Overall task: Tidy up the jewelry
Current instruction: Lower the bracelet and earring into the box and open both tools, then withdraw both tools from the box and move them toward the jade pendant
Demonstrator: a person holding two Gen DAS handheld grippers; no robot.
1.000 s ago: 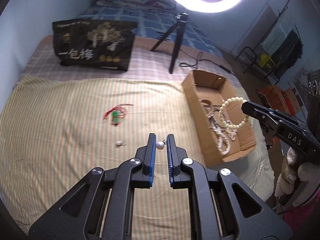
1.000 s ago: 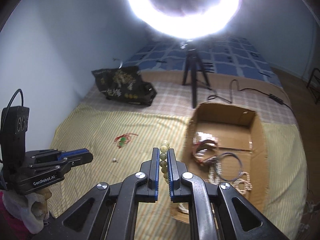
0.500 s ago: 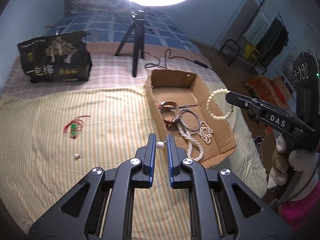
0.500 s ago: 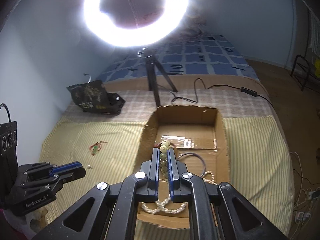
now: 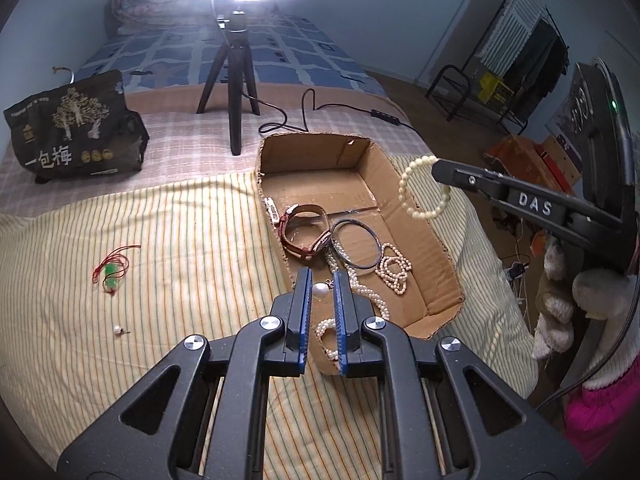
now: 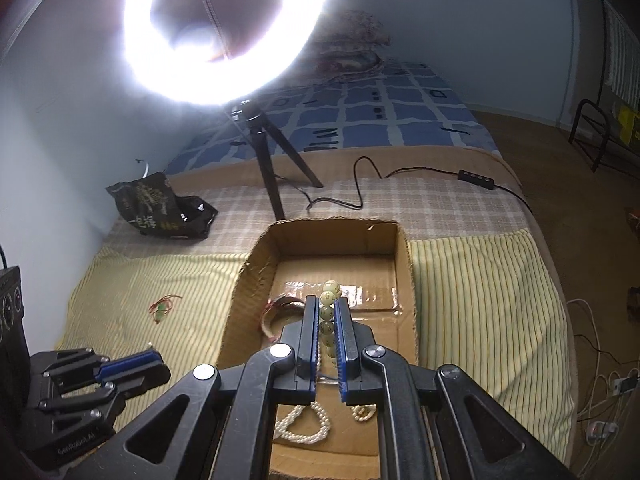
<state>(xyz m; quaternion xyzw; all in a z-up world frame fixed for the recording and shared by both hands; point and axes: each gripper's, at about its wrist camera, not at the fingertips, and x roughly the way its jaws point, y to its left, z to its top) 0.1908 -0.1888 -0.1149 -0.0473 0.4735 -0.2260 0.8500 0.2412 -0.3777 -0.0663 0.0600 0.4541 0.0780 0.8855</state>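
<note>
Cardboard is where both loads are bound: the box [image 5: 420,236] lies on the striped sheet [image 5: 180,264], its long axis running away from us. We carry 2 pieces. Our left gripper [image 5: 320,292] is clamped on a pearl earring [image 5: 320,290], held over the box's near-left wall, just above the pearl strand [image 5: 362,292] inside. Our right gripper [image 6: 327,320] is pinched on a bead bracelet [image 6: 329,308], which hangs as a loop [image 5: 424,188] over the box's right wall in the left view; from its own camera the beads sit above the bare floor at the far half of the box.

The relation that counts, we judge: each piece is already above the box or its rim, so the drop is straight down, and the right one has the clearer landing, since the watch [image 5: 304,232], bangle [image 5: 356,248] and strands crowd the near half. The left should ease a little right, clear of the wall, before letting go.

Still out on the sheet, well left of the box and nearer our left side, lie a red-corded charm [image 5: 111,270] and 1 loose earring [image 5: 118,331].
</note>
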